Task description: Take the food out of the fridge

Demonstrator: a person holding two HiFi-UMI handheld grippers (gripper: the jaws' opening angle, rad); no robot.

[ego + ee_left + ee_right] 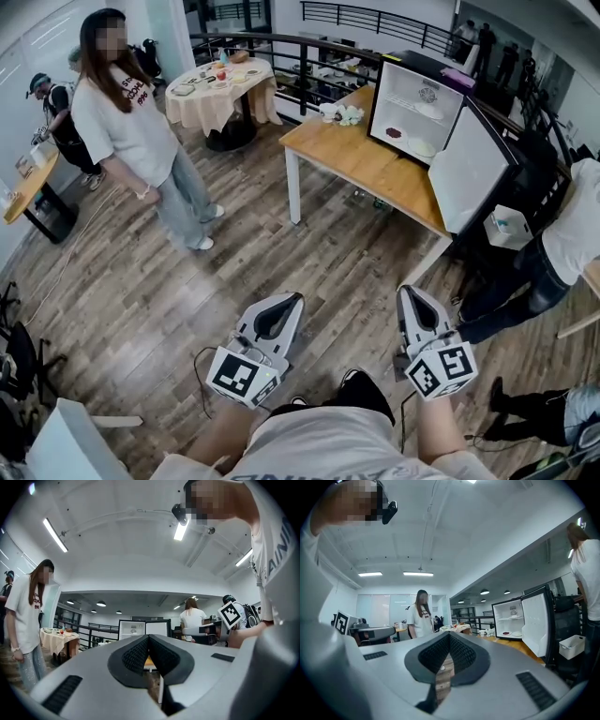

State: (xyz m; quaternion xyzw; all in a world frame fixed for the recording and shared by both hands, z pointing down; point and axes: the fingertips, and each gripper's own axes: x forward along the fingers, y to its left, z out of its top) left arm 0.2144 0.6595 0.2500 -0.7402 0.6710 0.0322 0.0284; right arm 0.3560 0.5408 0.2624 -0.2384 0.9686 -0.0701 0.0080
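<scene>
Presently both grippers are empty and closed. The left gripper (279, 305) and right gripper (411, 295) each show their pads pressed together, and both point level.

The fridge (398, 84) stands well ahead of the right gripper and slightly to its right, on the far end of a table (347, 155). Its door (478, 169) is swung open. The food (424, 147) lies on plates on the lower shelf, with a further dish (428, 94) on the shelf above. Nothing has been taken out yet.

Risks, as judged:
- Closed jaws cannot take a plate. If they reach the shelf this way, they will likely shove the food back or tip it off the shelf edge.
- The door edge projects on the right of the approach, so a wide swing of the right gripper could strike it.
- The table's near edge lies between the grippers and the fridge, and a low approach would catch it.

Room: a person (562, 234) and a white bin (506, 225) crowd the right side beyond the door. A standing person (131, 122) is well off to the left. The floor (309, 253) straight ahead of both grippers is open.
</scene>
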